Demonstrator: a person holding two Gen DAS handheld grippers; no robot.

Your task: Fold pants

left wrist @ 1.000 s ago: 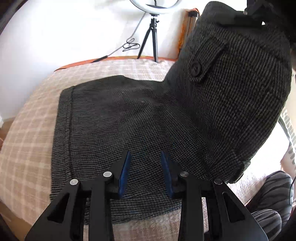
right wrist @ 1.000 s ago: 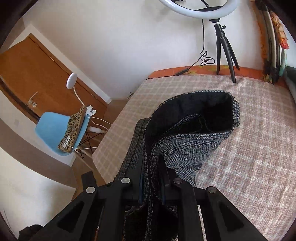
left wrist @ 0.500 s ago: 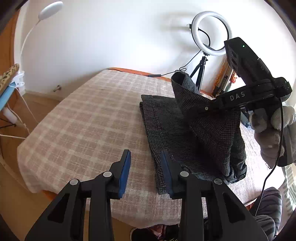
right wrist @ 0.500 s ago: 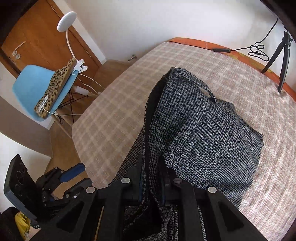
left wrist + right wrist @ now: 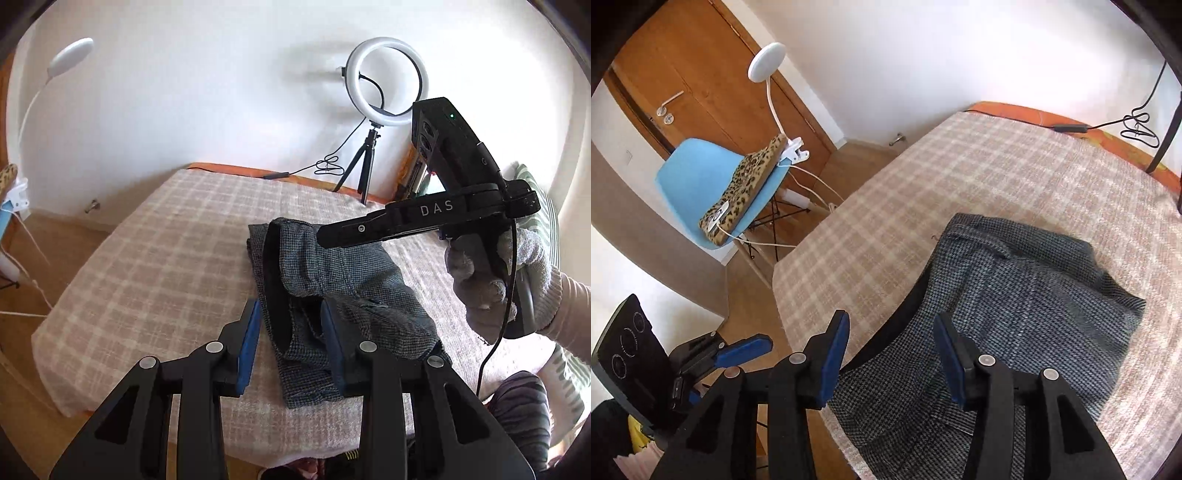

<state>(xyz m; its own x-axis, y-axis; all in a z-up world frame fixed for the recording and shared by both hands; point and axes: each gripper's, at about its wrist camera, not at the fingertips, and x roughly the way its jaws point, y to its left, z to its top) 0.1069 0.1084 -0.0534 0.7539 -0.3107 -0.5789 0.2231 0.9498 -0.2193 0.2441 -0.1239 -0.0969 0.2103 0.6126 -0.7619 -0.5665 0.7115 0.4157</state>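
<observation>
Pants: your grey houndstooth pants [image 5: 343, 291] lie folded in a bundle on the bed [image 5: 166, 266], near its front edge, with the dark inner waistband turned up along the left side.
Left gripper: your left gripper [image 5: 290, 345] hangs just above the near end of the pants; its jaws stand apart, blue pads showing, with nothing between them but the cloth seen below.
Right gripper: your right gripper [image 5: 892, 350] is over the front corner of the bundle; its jaws are spread wide and grip nothing. In the left wrist view you see it from the side [image 5: 325, 236], held in your gloved right hand [image 5: 491, 284] above the far end of the pants.
Contact: you cannot tell from either view whether any pad touches the fabric.
Bed: a beige checked cover with an orange edge at the far side.
Surroundings: a ring light [image 5: 388, 81] on a tripod stands at the bed's far edge; a blue chair [image 5: 713, 181] carrying a leopard-print item stands on the floor by a wooden door [image 5: 683, 85].
</observation>
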